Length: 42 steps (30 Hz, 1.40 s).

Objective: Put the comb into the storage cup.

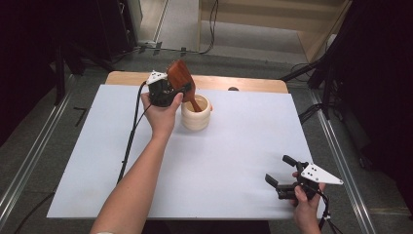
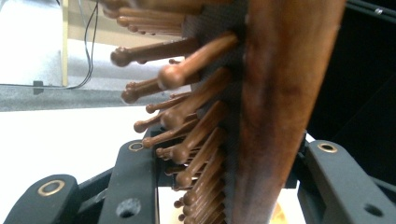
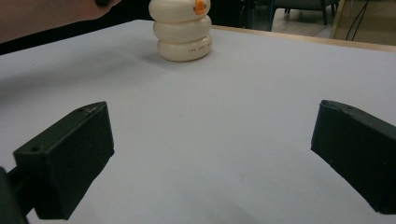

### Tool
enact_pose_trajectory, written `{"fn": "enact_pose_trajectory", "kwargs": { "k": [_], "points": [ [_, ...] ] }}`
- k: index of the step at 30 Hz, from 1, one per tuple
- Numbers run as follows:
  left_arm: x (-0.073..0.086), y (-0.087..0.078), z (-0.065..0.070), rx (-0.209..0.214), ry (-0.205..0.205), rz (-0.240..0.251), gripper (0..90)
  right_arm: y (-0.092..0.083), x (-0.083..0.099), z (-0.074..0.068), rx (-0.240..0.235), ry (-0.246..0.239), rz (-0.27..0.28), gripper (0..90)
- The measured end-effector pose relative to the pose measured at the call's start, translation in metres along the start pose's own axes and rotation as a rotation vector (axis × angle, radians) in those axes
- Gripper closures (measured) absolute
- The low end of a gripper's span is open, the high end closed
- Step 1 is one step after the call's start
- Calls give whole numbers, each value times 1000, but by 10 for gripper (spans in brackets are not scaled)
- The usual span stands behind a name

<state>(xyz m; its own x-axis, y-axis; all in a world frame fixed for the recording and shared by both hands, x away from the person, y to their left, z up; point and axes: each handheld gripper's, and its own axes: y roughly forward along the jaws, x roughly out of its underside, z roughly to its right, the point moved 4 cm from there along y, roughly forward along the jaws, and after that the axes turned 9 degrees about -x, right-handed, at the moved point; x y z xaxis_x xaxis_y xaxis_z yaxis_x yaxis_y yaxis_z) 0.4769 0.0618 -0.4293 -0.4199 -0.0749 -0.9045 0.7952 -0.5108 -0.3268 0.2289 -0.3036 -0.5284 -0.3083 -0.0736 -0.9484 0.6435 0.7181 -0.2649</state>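
- Reaching far across the table, left gripper (image 1: 181, 87) pinched a wooden hairbrush (image 1: 181, 77), handle dipped into the cream holder (image 1: 196, 115).
- Rested near the front edge, right gripper (image 1: 281, 174), jaws spread.
- Carried small print on the holder's bottom ring, too small to read.

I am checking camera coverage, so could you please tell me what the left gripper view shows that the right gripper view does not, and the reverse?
The left gripper view alone shows the wooden hairbrush close up, clamped in the left claw, its round-tipped wooden bristles pointing left in that picture. The right gripper view alone shows the cream ribbed holder standing upright, with an orange mark near its top, and the right claw open over bare surface. Both share the white table cover and the floor past the table's far edge.
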Motion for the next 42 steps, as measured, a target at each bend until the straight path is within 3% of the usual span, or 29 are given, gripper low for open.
{"fn": "enact_pose_trajectory", "kwargs": {
  "k": [8,27,42],
  "points": [
    [7,2,3,-3,2,-3,550,0,0,0,0,-1,1,0],
    [23,3,3,-34,-79,17,547,1,0,0,-2,-2,1,0],
    [22,-1,-4,-72,-48,26,424,1,0,0,-2,-5,-2,0]
  ]
}}
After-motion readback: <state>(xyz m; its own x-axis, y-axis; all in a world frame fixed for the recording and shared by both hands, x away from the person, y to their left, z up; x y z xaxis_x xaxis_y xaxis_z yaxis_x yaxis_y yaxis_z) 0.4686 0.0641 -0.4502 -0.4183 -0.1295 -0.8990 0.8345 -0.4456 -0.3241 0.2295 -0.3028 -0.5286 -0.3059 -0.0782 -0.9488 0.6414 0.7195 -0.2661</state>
